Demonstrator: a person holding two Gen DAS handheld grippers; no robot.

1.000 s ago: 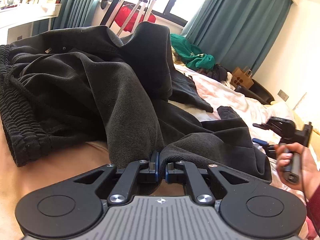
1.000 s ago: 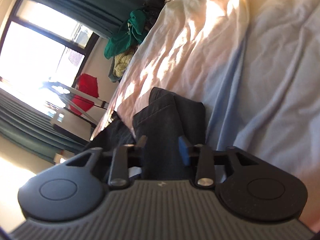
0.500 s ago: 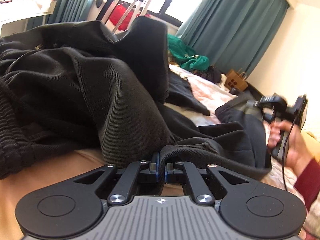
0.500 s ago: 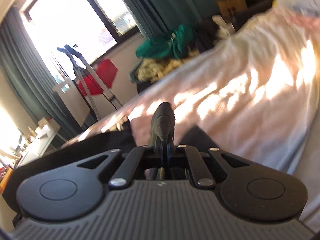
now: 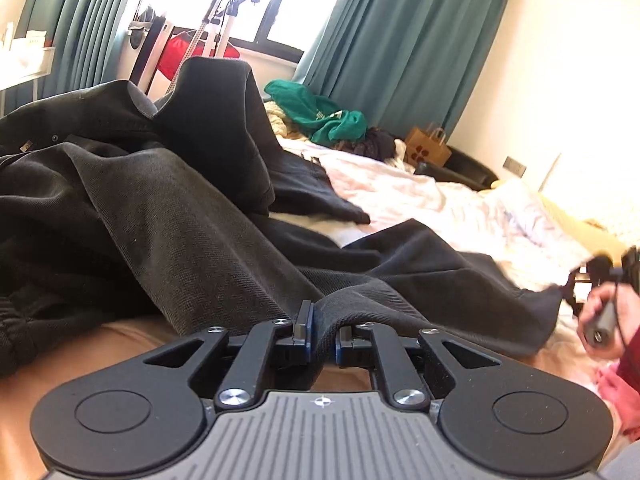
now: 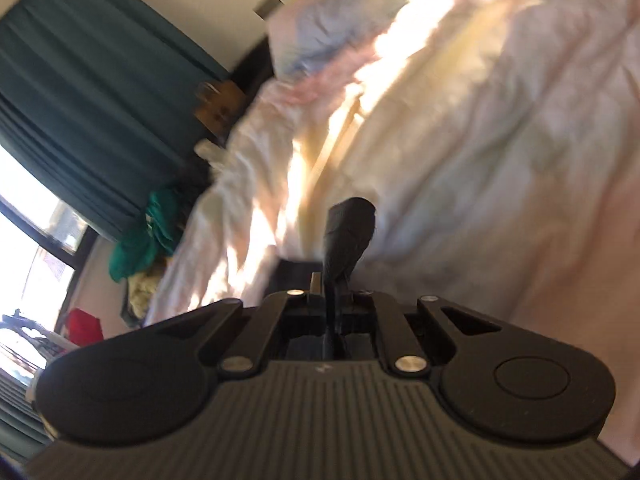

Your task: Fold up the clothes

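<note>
Black trousers (image 5: 180,208) lie rumpled across the bed, their elastic waistband at the far left. My left gripper (image 5: 322,334) is shut on a fold of the trousers' hem near the bed's front edge. My right gripper (image 6: 334,286) is shut on another end of the same black cloth (image 6: 348,236), which sticks up between its fingers. In the left wrist view the right gripper (image 5: 600,280) and the hand holding it are at the far right, with the black cloth stretched out toward them.
The bed has a rumpled white and pink duvet (image 5: 440,204) and a pillow (image 6: 320,32) near the wall. A pile of green and dark clothes (image 5: 320,120) lies at the bed's far end. A brown paper bag (image 5: 428,148), teal curtains (image 5: 400,40) and a window stand behind.
My right gripper closed on the black cloth and has pulled it away to the right, stretching the trouser leg out flatter. My left gripper has kept its hold in place.
</note>
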